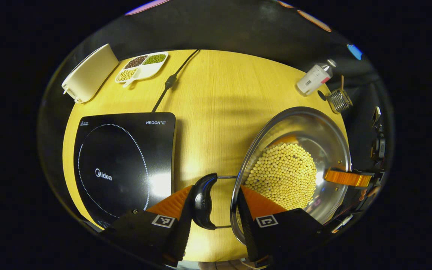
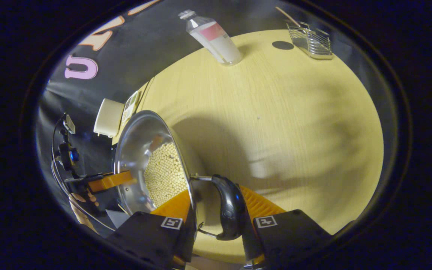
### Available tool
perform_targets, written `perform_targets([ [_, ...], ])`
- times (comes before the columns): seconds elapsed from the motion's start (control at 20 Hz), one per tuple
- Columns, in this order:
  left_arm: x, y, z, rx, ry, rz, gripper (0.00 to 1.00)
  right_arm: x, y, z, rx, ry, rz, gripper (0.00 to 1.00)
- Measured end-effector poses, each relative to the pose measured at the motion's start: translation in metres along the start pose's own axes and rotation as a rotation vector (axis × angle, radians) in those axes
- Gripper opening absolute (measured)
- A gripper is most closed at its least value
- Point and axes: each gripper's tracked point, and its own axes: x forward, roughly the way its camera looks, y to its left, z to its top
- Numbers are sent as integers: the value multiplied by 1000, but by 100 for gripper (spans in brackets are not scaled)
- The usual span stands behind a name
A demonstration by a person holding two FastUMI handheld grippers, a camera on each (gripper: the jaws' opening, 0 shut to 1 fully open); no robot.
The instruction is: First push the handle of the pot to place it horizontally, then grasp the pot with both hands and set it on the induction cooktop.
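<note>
Left gripper view showed the left gripper (image 1: pixel 216 204) clamped on the pot (image 1: pixel 294 165)'s handle (image 1: pixel 203 200), lower centre. The right gripper (image 2: pixel 216 213) pinched the opposite handle (image 2: pixel 231 206), balancing the load for the cooktop (image 1: pixel 124 165).

The black induction cooktop (image 1: pixel 124 165) carries two brand marks — "Midea" inside its dotted ring, "HEGON III" at one corner.

A mock kitchen is sitting inside a recording booth: black cloth wall (image 1: pixel 238 33) is backing a wooden table (image 1: pixel 216 97) that is carrying an induction cooktop (image 1: pixel 122 165), bean tray (image 1: pixel 142 66), bottle (image 2: pixel 212 37) and wire rack (image 2: pixel 311 39)
</note>
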Motion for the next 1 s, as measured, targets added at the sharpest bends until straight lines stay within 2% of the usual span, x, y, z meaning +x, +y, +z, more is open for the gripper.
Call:
perform_targets([
  [0.05,-6,-3,-5,-6,6,-7,64,-7,0,-4,-2,-4,-2,50],
  [0.1,-12,-5,-10,-7,9,-15,64,-14,0,-10,-5,-8,-4,55],
  [0.15,-18,-7,-15,-6,10,-21,64,-20,0,-14,-5,-13,-5,51],
  [0.3,-35,-10,-30,6,12,-22,64,-35,2,-35,11,-19,-3,51],
  [0.35,-40,-10,-35,14,14,-19,64,-39,3,-42,24,-18,-4,55],
  [0.4,-45,-8,-41,21,18,-16,64,-42,4,-51,32,-16,-6,51],
  [0.45,-50,-7,-47,29,22,-12,64,-45,6,-59,45,-10,-9,55],
  [0.5,-56,-5,-53,38,26,-8,64,-51,9,-70,55,-6,-9,51],
  [0.55,-62,0,-59,47,32,-5,64,-53,12,-79,59,-2,-5,51],
  [0.6,-67,3,-65,51,40,-2,64,-55,17,-89,63,5,-1,55],
  [0.65,-72,8,-71,53,48,1,64,-56,21,-97,68,10,2,51],
  [0.75,-83,19,-82,55,59,2,64,-57,32,-112,76,18,-2,51],
  [0.8,-89,27,-87,57,64,3,64,-55,38,-119,75,22,-8,55],
  [0.85,-94,37,-92,64,72,6,64,-55,46,-125,70,19,-10,51],
  [0.95,-105,58,-99,77,81,11,64,-52,65,-137,66,13,-15,51],
  [1.0,-110,70,-100,81,81,11,64,-52,78,-143,68,9,-17,55],
])
